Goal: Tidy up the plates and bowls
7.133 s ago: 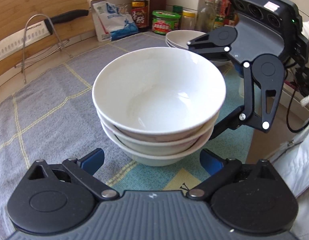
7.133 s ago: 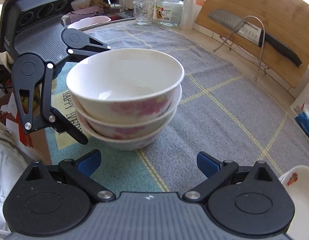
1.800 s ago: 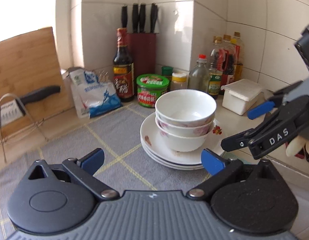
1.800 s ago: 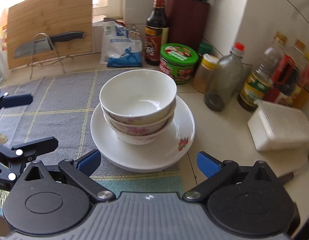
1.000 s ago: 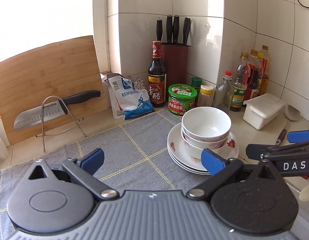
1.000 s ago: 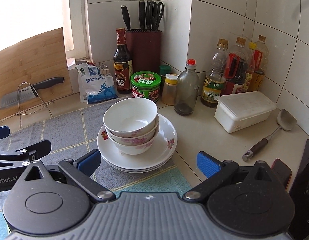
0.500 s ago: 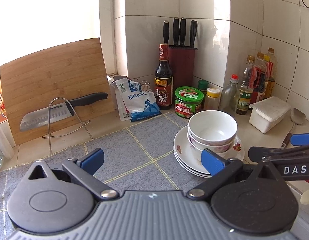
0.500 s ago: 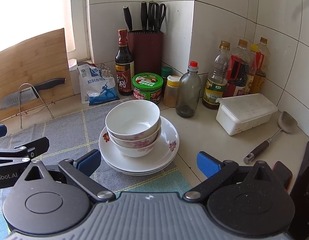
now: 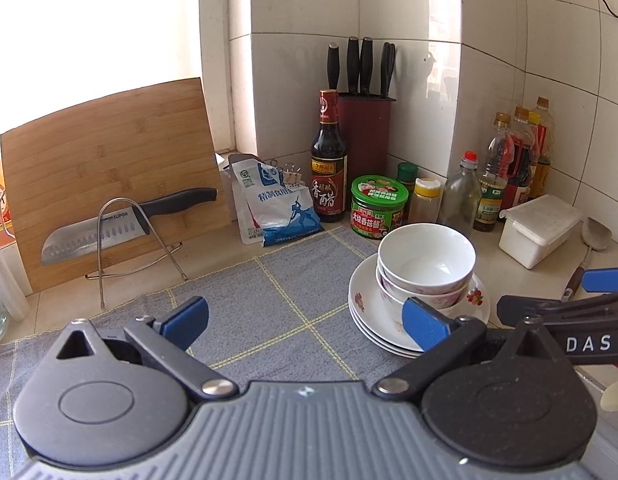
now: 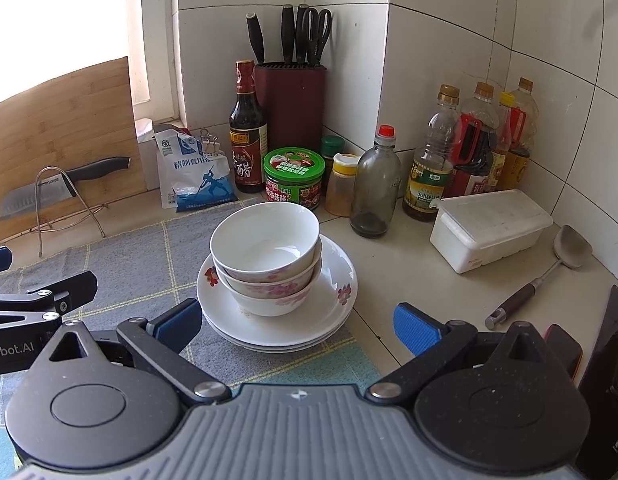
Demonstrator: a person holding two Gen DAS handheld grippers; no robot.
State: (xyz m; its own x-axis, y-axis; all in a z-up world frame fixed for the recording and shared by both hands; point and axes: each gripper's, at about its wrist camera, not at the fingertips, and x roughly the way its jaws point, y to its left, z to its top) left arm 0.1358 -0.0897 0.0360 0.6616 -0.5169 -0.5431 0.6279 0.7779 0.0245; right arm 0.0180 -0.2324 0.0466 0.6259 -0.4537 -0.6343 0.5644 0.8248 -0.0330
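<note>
Right wrist view shows three nested bowls [image 10: 265, 256] stacked on the plates [image 10: 333, 320] near the counter's back corner, saving space; both grippers' jaws gape wide, holding nothing.

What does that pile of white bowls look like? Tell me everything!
The stack of bowls is three round white bowls nested upright, glossy like ceramic, with pink flower prints on the outer walls of the lower two. The top bowl looks empty. The stack sits in the middle of a stack of plates, white with small red flowers, at the edge of a grey checked cloth. Neither gripper touches it.
</note>
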